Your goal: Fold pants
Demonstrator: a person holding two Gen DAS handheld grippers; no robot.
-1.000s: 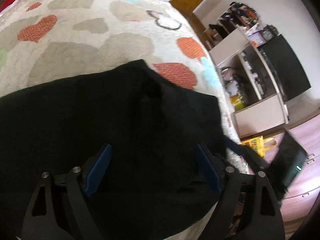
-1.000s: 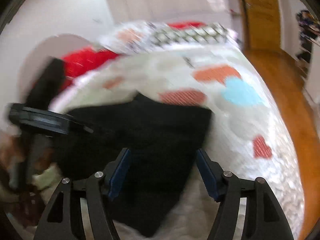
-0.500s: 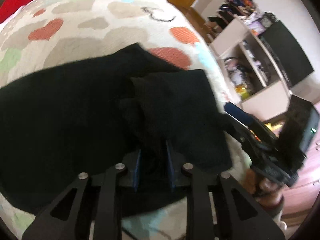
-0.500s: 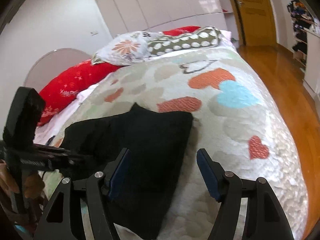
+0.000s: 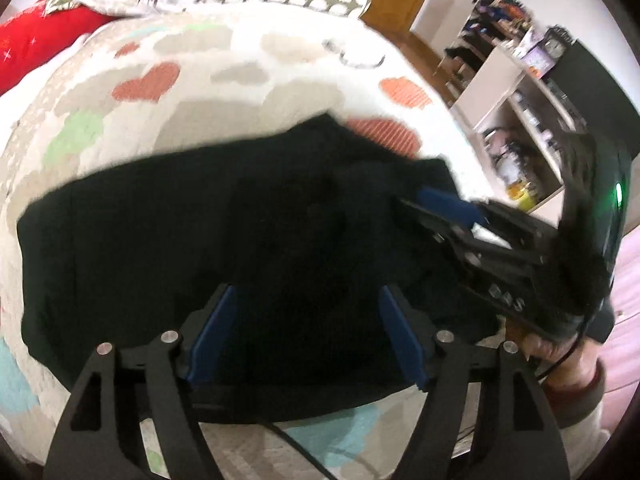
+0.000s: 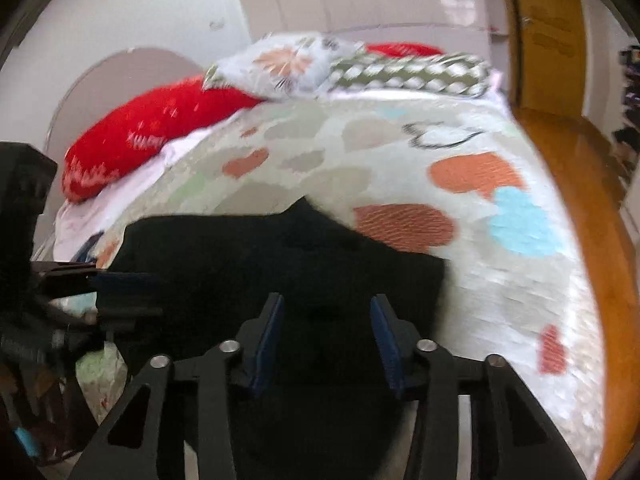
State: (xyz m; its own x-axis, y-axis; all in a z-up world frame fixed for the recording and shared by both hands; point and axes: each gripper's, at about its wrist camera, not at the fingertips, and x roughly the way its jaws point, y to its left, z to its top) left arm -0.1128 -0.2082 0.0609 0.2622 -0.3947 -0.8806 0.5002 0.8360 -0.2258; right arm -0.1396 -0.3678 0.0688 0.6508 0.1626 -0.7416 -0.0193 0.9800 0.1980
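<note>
Evidently limp and light, the black pants (image 5: 208, 248) on the bed (image 5: 240, 80) want a hem-edge pinch; left gripper (image 5: 306, 336) just released and empty, right gripper (image 6: 326, 344) closing, jaws still apart over cloth.

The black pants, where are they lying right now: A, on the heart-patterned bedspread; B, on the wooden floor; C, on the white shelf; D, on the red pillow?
A: the black pants lie spread on the heart-patterned bedspread, well short of the red pillow.

Both wrist views look steeply down, close — sharing the pants (image 5: 200, 240) on the bed (image 6: 500, 300).
</note>
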